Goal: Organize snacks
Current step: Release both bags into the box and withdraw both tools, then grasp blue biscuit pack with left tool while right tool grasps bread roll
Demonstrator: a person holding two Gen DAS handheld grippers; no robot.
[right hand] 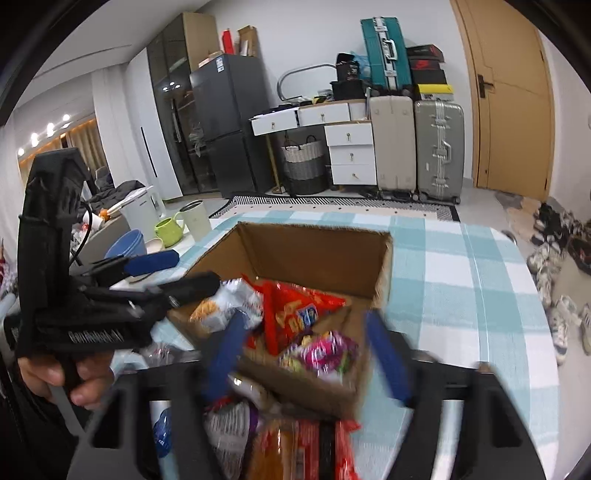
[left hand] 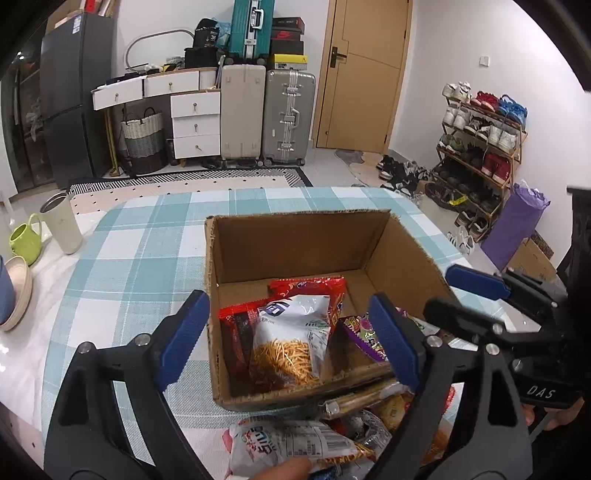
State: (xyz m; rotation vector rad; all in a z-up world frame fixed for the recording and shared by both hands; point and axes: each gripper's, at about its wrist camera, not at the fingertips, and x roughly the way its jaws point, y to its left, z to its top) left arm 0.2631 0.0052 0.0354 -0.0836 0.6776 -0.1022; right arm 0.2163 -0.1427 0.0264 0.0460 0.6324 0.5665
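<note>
with jaws wide, white snack bag (left hand: 295, 332) upright in box (left hand: 303, 236)

White walls all round, and a tan door (left hand: 364, 74) shut at the back right, with a loaded shoe rack (left hand: 480, 147) along the right-hand wall. Against the far wall stand a dark fridge (left hand: 74, 96), white drawers (left hand: 195, 125) with a woven basket (left hand: 144, 140) beside them, and two upright suitcases (left hand: 267, 114) with a teal one (left hand: 251, 27) stacked above. Pale floor, a patterned rug (left hand: 192, 179), warm ceiling spots (right hand: 48, 129) glowing far left.
</note>
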